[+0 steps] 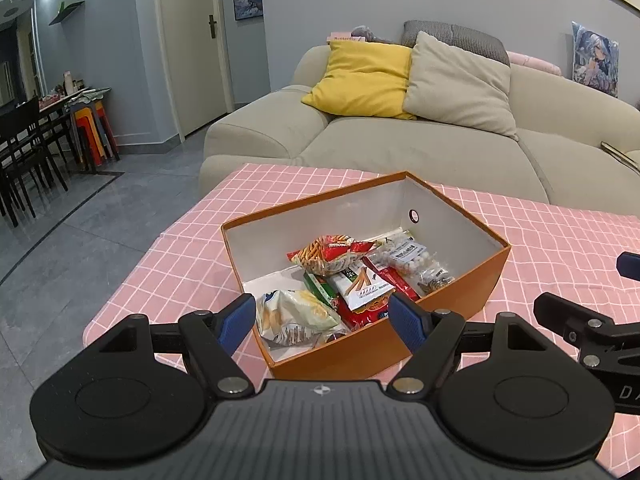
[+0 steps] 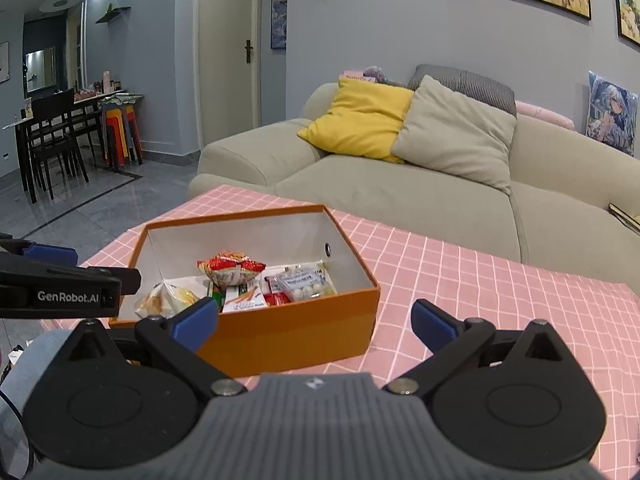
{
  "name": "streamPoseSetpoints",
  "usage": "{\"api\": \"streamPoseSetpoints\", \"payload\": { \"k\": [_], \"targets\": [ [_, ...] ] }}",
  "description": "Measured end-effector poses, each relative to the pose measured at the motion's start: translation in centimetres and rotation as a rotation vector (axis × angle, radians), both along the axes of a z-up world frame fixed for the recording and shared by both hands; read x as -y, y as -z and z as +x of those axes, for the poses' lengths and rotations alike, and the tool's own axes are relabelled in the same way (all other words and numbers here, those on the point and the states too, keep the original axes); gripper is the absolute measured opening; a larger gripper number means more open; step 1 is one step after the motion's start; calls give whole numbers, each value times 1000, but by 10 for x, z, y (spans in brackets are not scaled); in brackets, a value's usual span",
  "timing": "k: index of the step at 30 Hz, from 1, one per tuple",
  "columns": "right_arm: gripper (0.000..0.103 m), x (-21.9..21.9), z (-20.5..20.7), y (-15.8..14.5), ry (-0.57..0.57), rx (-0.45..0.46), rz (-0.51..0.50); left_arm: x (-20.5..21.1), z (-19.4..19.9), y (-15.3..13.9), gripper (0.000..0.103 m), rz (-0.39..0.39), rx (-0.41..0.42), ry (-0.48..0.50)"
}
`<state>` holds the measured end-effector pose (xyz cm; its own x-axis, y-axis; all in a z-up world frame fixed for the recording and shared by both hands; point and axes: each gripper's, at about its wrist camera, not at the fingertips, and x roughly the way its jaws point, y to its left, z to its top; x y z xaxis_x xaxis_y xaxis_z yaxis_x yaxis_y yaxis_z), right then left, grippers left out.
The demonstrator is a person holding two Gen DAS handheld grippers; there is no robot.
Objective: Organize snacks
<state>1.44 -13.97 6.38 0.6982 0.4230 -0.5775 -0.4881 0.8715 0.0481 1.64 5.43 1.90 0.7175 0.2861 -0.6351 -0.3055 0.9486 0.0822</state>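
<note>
Both pairs of blue-padded fingers are spread wide with nothing between them. On the left gripper (image 1: 322,322) they hover above the near end of the orange box (image 1: 460,300); the right gripper (image 2: 314,324) hangs just beside the box's near right corner, over the pink checked tablecloth (image 2: 500,300). Inside the box lie the snacks: a pale bag of biscuits (image 1: 294,316) at the near end, a red-and-yellow bag of sticks (image 1: 332,254) on top, a white stick-biscuit packet (image 1: 360,286), and a clear pack of white round candies (image 1: 412,260) at the right. A beige sofa (image 1: 400,148) stands behind the table.
</note>
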Motion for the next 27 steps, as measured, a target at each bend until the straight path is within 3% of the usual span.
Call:
{"api": "streamPoseSetpoints", "payload": {
  "k": [27],
  "targets": [
    [99, 6, 4, -2, 48, -35, -8, 8, 1, -4, 88, 8, -1, 14]
  ]
}}
